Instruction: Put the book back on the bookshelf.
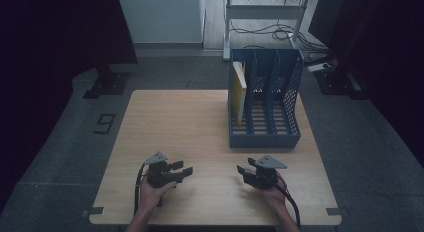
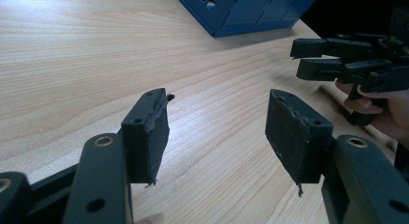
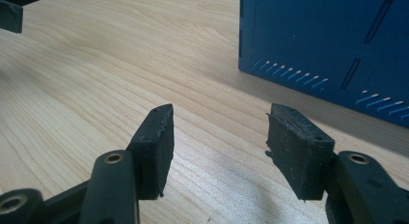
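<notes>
The high view is dim and slightly soft; the room's edges sink into near-black, and the table is the brightest surface. In both gripper views the light is stronger: a pale sheen lies across the wood grain, and soft shadows fall beneath the file rack. The near pads look slightly blurred.

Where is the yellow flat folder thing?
In the high view, the flat yellow folder stands upright in the leftmost slot of the blue plastic file rack, at the wooden table's far right.
</notes>
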The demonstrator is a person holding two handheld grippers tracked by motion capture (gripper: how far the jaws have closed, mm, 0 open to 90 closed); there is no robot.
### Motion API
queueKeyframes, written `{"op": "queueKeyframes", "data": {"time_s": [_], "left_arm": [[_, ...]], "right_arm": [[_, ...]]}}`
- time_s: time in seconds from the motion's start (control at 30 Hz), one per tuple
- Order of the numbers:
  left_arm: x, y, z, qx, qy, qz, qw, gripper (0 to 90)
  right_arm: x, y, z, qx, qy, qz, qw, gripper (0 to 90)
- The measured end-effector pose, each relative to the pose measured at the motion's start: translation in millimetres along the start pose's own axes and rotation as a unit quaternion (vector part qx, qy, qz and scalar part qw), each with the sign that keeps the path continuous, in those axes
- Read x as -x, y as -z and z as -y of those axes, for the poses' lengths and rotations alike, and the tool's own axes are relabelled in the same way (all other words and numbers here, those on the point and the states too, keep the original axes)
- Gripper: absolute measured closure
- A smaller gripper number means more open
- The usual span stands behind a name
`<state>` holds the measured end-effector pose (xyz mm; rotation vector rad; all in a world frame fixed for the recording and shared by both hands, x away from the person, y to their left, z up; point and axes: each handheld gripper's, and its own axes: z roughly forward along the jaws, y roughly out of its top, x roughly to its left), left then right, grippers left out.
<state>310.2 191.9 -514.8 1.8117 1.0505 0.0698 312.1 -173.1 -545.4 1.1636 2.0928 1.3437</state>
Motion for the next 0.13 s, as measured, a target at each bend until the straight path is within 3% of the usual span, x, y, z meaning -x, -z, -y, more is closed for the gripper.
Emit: {"op": "queueKeyframes", "data": {"time_s": [0.13], "left_arm": [[-0.5, -0.4, 0.0, 0.0, 0.001, 0.0, 1.0, 40.7]], "right_arm": [[0.0, -0.3, 0.1, -0.002, -0.003, 0.001, 1.0, 40.7]]}}
